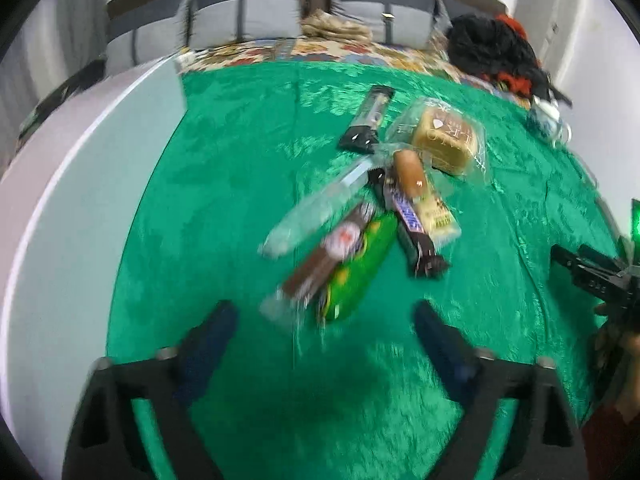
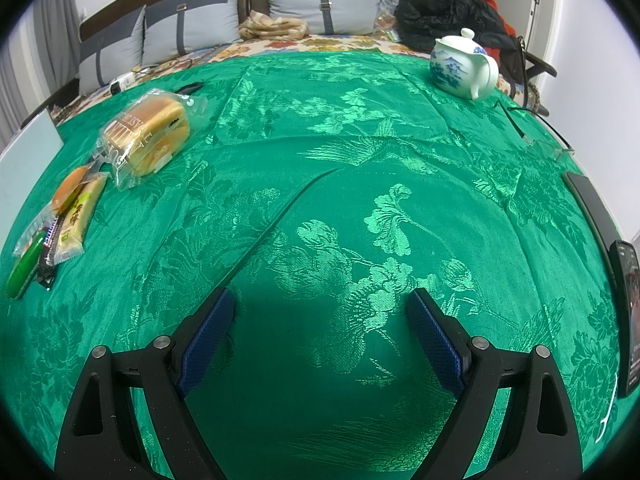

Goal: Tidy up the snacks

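A heap of snacks lies on the green cloth (image 1: 200, 200). In it are a green packet (image 1: 356, 276), a brown bar (image 1: 328, 256), a Snickers bar (image 1: 412, 228), a clear wrapper (image 1: 316, 208) and a small bun pack (image 1: 412, 176). A bread pack (image 1: 440, 140) and a dark bar (image 1: 366, 120) lie behind. My left gripper (image 1: 324, 312) hangs open just short of the heap's near end, its pads touching nothing. My right gripper (image 2: 320, 300) is open over bare cloth, far right of the bread pack (image 2: 148, 136) and the green packet (image 2: 24, 272).
A white board (image 1: 60, 240) borders the cloth on the left. A blue-and-white teapot (image 2: 460, 64) stands at the back right, with glasses (image 2: 540, 140) and a phone (image 2: 628, 312) along the right edge. Pillows and dark clothes (image 2: 440, 8) lie behind.
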`<state>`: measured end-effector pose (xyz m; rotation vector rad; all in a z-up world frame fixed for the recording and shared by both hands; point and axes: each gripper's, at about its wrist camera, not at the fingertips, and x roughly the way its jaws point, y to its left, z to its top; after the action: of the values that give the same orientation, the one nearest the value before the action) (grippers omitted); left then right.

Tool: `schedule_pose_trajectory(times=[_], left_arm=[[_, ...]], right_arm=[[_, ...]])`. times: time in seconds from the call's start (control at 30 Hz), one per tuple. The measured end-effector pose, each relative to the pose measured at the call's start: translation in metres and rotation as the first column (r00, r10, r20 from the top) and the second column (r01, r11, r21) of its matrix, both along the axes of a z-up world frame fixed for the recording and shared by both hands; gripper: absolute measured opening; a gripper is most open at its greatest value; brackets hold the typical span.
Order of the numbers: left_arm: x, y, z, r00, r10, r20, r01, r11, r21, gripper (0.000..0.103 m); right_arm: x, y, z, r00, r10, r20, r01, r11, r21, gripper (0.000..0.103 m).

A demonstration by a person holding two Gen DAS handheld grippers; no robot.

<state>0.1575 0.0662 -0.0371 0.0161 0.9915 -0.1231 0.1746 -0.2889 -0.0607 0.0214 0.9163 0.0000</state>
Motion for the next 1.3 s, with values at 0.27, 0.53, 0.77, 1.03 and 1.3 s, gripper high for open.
schedule_pose_trajectory(times=[0.27,0.53,0.77,1.03,1.3], left_arm=[[0.032,-0.022,-0.017,0.995,-0.085,-0.048,0.086,0.996,0.025,0.05],[0.037,-0.043,-0.022,0.979,-0.174,-0.106,0.175,0.985,-0.008,0.042],[0.045,-0.05,-0.029,0.979,-0.164,-0.121,0.167,0.986,0.012,0.042],[0.024,-0.036,-0.03,0.992,-0.081,-0.099,0.083,0.996,0.016,0.023],[-0.029,-0.023,-0.03,0.996,-0.043,-0.084,0.045,0.998,0.031,0.023]], right_arm=[[0.0,0.0,0.0,1.0,0.0,0.0,0.0,1.0,0.0,0.091],[0.001,0.001,-0.001,1.0,0.001,-0.002,-0.001,1.0,0.0,0.093],[0.001,0.001,-0.002,1.0,0.001,-0.002,-0.001,1.0,0.001,0.094],[0.001,0.001,-0.001,1.0,0.001,-0.002,-0.001,1.0,0.001,0.094],[0.002,0.001,-0.001,1.0,0.001,-0.002,-0.001,1.0,0.001,0.094]])
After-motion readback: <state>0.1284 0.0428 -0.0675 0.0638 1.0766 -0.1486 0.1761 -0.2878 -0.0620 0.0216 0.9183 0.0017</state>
